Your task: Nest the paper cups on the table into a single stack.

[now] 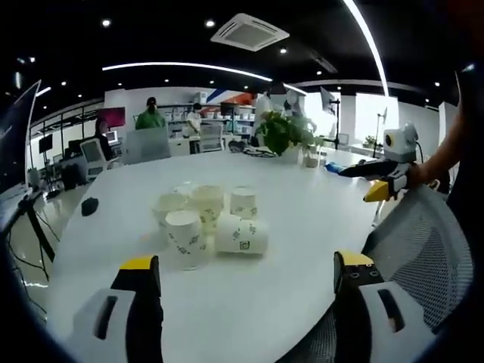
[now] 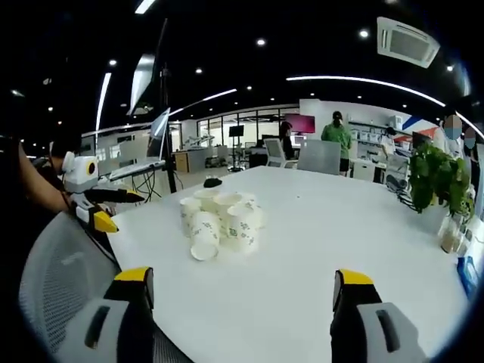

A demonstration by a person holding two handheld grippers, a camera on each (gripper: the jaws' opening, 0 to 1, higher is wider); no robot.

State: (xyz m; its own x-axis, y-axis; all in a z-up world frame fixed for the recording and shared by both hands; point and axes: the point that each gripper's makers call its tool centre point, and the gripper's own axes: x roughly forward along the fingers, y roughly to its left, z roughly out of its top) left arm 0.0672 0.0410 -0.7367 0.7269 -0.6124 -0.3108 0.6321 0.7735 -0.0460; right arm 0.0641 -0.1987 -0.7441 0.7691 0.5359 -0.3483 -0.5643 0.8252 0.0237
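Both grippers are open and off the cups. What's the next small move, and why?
Probably bring the left gripper forward to the cup lying on its side: it is nearest, the jaws are open and empty, and the other cups stand unstacked.

Paper cups [image 1: 206,217] clustered on the table [image 1: 302,249]; plant [image 1: 281,132] behind.

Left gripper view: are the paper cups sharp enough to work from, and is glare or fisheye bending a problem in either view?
Left gripper view: white printed paper cups slightly soft, no glare on the white table, its edge bowed. Right gripper view: cups small, soft; ceiling light strips curve strongly.
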